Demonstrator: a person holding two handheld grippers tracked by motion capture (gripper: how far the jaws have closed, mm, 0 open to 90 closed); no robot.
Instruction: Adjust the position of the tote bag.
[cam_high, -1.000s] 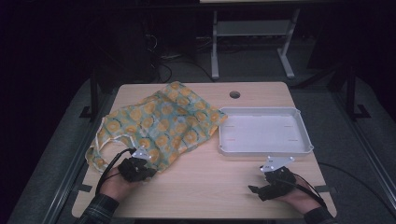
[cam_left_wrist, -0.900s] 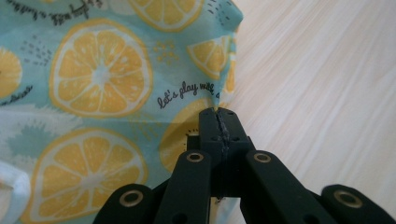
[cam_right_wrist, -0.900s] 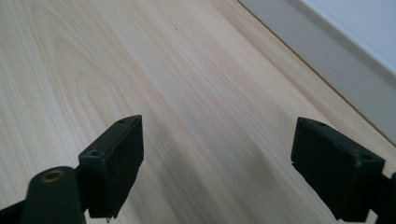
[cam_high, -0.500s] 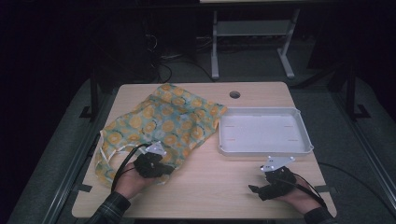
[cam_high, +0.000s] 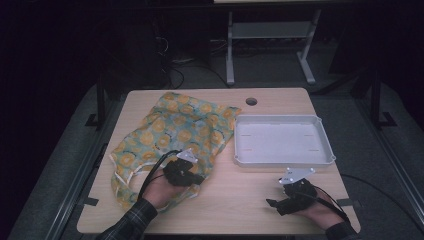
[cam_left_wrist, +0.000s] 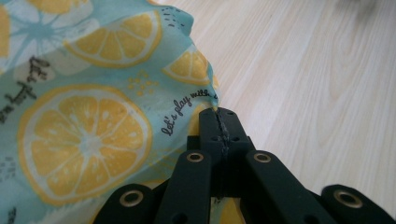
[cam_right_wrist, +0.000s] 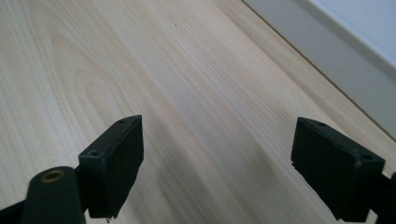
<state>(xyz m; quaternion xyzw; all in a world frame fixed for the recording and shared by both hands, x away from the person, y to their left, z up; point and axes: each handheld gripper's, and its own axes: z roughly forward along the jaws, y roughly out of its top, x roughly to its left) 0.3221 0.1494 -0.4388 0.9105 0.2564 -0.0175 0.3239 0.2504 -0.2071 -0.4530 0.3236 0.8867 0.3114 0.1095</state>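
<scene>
Wooden table (cam_high: 235, 200), lemon-print cloth (cam_left_wrist: 84, 93) edge pinched in left gripper (cam_left_wrist: 218, 116) jaws, right gripper (cam_right_wrist: 217, 163) jaws wide apart

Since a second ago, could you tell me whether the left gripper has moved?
Yes: the left gripper, shut on the lemon-print bag, has slid right, toward the white tray.

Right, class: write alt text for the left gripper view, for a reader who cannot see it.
The left gripper's black jaws are shut on the edge of a turquoise lemon-print cloth. The cloth covers the left of the frame, with pale wooden table bare to the right.
</scene>
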